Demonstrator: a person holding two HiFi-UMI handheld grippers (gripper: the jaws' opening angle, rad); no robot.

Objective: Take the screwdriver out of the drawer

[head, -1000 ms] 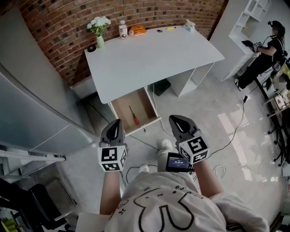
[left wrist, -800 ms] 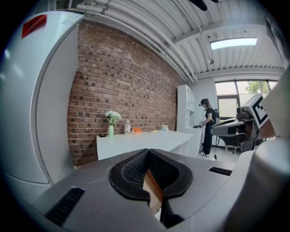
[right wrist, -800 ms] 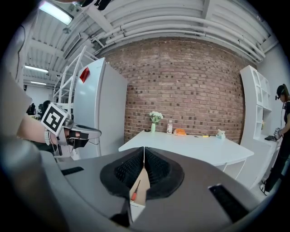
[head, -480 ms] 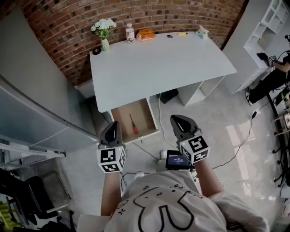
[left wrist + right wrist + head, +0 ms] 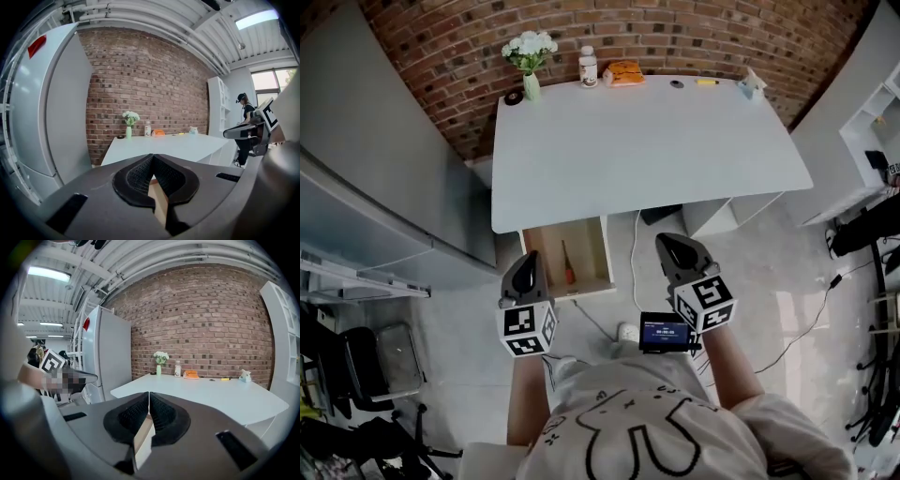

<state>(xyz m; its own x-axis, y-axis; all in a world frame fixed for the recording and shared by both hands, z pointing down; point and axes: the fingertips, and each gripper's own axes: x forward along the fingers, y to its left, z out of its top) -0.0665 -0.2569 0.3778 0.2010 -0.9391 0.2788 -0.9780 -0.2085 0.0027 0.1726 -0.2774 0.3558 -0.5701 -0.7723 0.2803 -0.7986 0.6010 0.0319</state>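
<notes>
A pale wooden drawer point(image 5: 593, 253) stands pulled out under the white desk's point(image 5: 647, 141) front edge. Inside it lies a screwdriver point(image 5: 567, 263) with a red handle, pointing away from me. My left gripper point(image 5: 526, 266) hangs in the air just left of the drawer's front corner, jaws shut and empty. My right gripper point(image 5: 674, 251) hovers to the right of the drawer, also shut with nothing in it. In the left gripper view point(image 5: 153, 159) and the right gripper view point(image 5: 149, 397) the pads meet at the tips, with the desk ahead.
On the desk's far edge stand a vase of white flowers point(image 5: 530, 58), a bottle point(image 5: 588, 67), an orange packet point(image 5: 626, 72) and small items. A grey cabinet point(image 5: 384, 178) stands to the left, white shelving point(image 5: 877, 122) to the right. Cables point(image 5: 635, 253) trail on the floor.
The view has swung so the desk and drawer sit more squarely ahead, and the drawer lies closer to the grippers. Both grippers stay shut and level.
</notes>
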